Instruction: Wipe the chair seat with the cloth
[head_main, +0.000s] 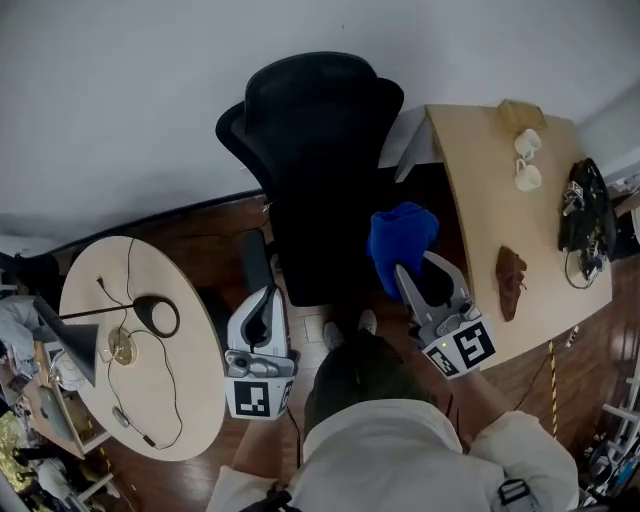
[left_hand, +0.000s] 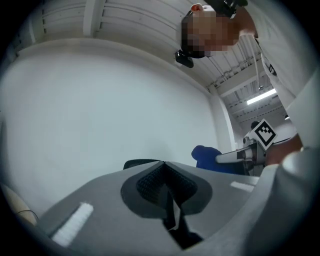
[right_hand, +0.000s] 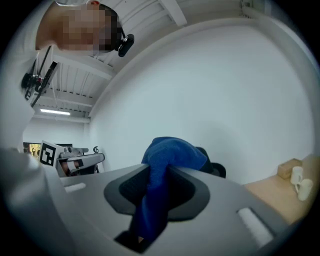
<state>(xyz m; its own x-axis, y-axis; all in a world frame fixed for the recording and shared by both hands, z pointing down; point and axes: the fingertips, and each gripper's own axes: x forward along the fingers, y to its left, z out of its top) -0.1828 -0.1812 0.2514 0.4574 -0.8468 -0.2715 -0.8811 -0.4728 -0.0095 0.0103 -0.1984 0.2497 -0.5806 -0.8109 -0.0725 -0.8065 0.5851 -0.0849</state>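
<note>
The cloth (head_main: 402, 238) is pinched in the right gripper (head_main: 417, 266) (left gripper (head_main: 262, 303) pressed together, empty); lowering onto the seat (head_main: 312, 250) beneath is needed.

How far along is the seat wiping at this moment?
Done: the cloth is picked up, clamped in the right gripper. In hand: it hangs at the seat's right edge; contact cannot be told. The left gripper is shut, empty. Left: the wiping itself.
</note>
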